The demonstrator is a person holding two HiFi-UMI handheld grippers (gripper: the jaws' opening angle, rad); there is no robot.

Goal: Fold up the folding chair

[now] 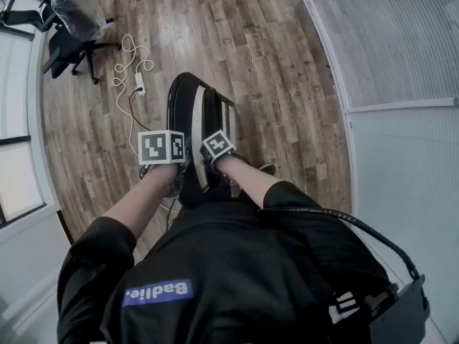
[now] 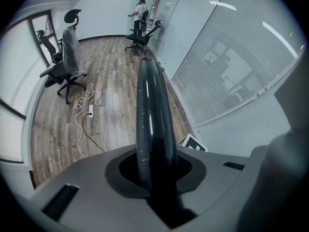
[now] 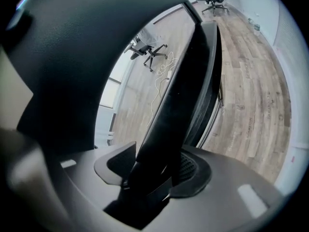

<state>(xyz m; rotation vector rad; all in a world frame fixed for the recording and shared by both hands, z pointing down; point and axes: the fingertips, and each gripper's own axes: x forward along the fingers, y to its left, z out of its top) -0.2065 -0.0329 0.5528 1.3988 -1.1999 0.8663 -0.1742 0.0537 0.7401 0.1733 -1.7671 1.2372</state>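
Observation:
The black folding chair [image 1: 192, 113] stands on the wood floor just in front of me, its two glossy panels drawn close together and nearly upright. My left gripper [image 1: 174, 179] is shut on the left panel's rounded edge [image 2: 153, 110], which runs straight up between its jaws. My right gripper [image 1: 212, 172] is shut on the right panel [image 3: 181, 95], a dark slab that fills the gap between its jaws. Both fingertips are hidden behind the marker cubes in the head view. The chair's metal frame [image 3: 219, 105] shows beside the right panel.
A white power strip with a coiled cable [image 1: 136, 77] lies on the floor beyond the chair. Office chairs [image 1: 72, 27] stand at the far left. A glass wall with blinds [image 1: 387, 41] runs along the right. A person [image 2: 140, 11] stands far down the room.

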